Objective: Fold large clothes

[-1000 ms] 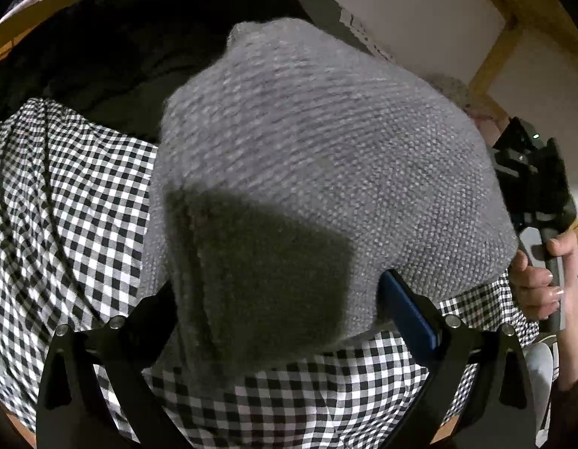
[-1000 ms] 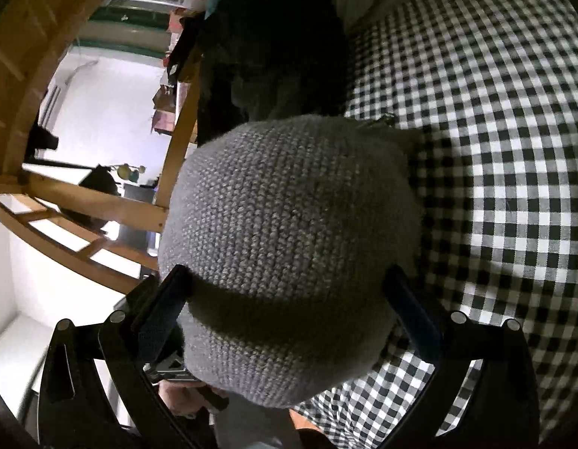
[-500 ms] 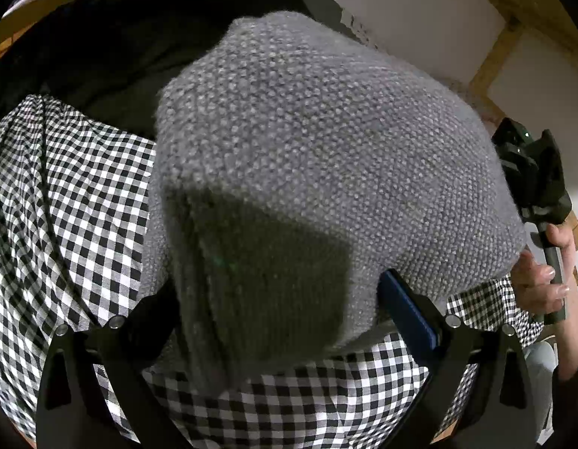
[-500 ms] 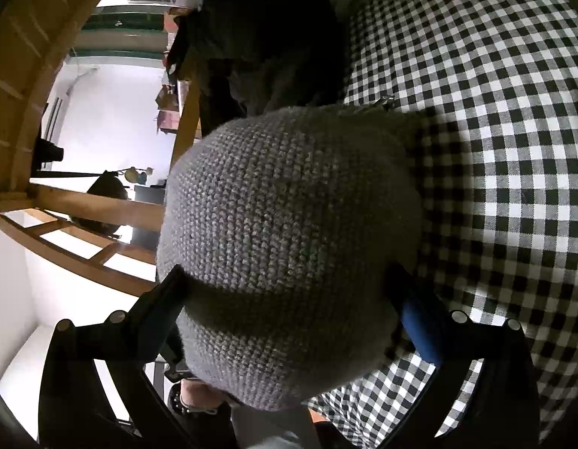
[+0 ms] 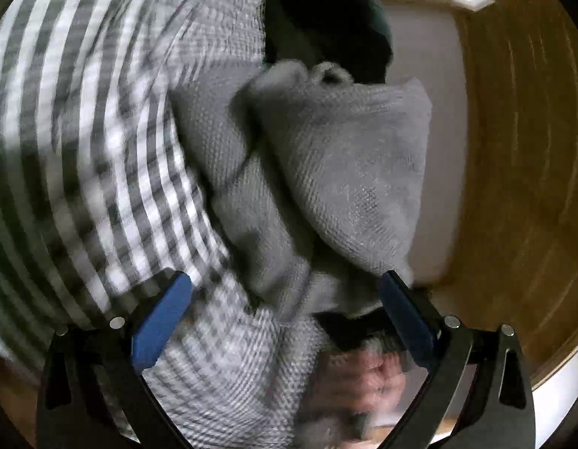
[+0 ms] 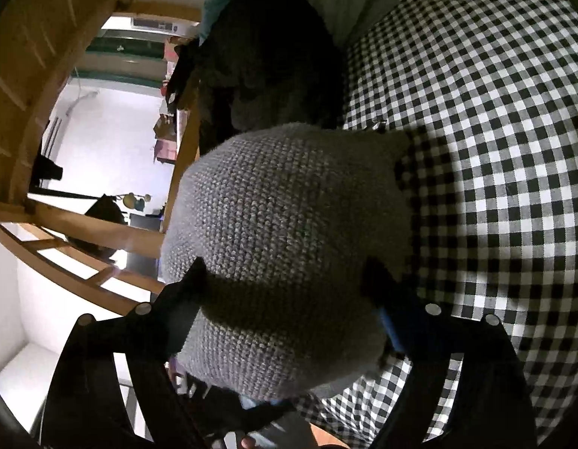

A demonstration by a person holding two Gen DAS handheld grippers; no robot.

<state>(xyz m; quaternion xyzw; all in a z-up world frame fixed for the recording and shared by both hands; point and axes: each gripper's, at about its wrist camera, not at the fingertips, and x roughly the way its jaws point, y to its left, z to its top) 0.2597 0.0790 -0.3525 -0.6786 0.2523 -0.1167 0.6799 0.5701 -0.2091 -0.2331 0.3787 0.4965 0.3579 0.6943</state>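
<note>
A grey knitted garment hangs bunched over the black-and-white checked cloth; this view is blurred by motion. My left gripper is open, its blue pads wide apart, with the knit beyond them and not pinched. In the right wrist view the same grey knit drapes over and between the fingers of my right gripper, which is shut on it above the checked cloth.
A dark pile of clothes lies at the far end of the checked surface. A wooden frame runs along the left, with a bright room behind it. A hand shows low in the left wrist view.
The left gripper has let go of the grey knit and swung sharply, blurring its view. The right gripper still holds the knit, which now sits slightly lower.
</note>
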